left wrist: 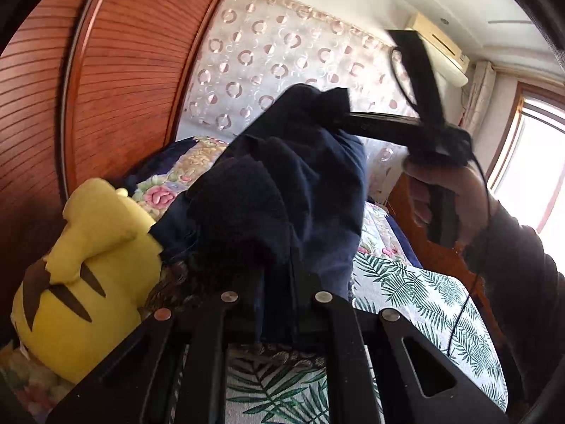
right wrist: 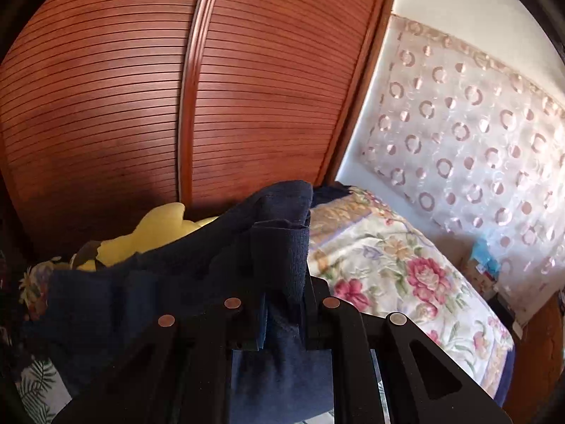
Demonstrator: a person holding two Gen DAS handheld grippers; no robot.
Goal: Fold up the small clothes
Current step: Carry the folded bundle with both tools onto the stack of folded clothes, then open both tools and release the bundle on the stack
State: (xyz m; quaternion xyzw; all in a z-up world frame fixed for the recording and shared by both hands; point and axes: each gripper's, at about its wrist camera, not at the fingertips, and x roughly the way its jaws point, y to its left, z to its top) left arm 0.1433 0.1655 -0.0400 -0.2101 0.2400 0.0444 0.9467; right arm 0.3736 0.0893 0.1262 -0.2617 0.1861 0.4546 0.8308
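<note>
A dark navy garment (left wrist: pixel 296 183) hangs bunched in the air above the bed, held from both ends. My left gripper (left wrist: pixel 277 282) is shut on its lower end, and the cloth covers the fingertips. In the left wrist view, the right gripper (left wrist: pixel 340 116) pinches the garment's upper end, with a person's hand (left wrist: pixel 441 194) on its handle. In the right wrist view, my right gripper (right wrist: pixel 284 300) is shut on a fold of the same navy garment (right wrist: pixel 197 268), which drapes away to the left and hangs down below the jaws.
A yellow plush toy (left wrist: pixel 88 265) lies at the left on the bed. A floral quilt (right wrist: pixel 388 268) and a leaf-print sheet (left wrist: pixel 423 300) cover the bed. A slatted wooden wardrobe (right wrist: pixel 176 106) stands behind. A patterned curtain (left wrist: pixel 268 60) hangs at the back, with a window (left wrist: pixel 536 162) at the right.
</note>
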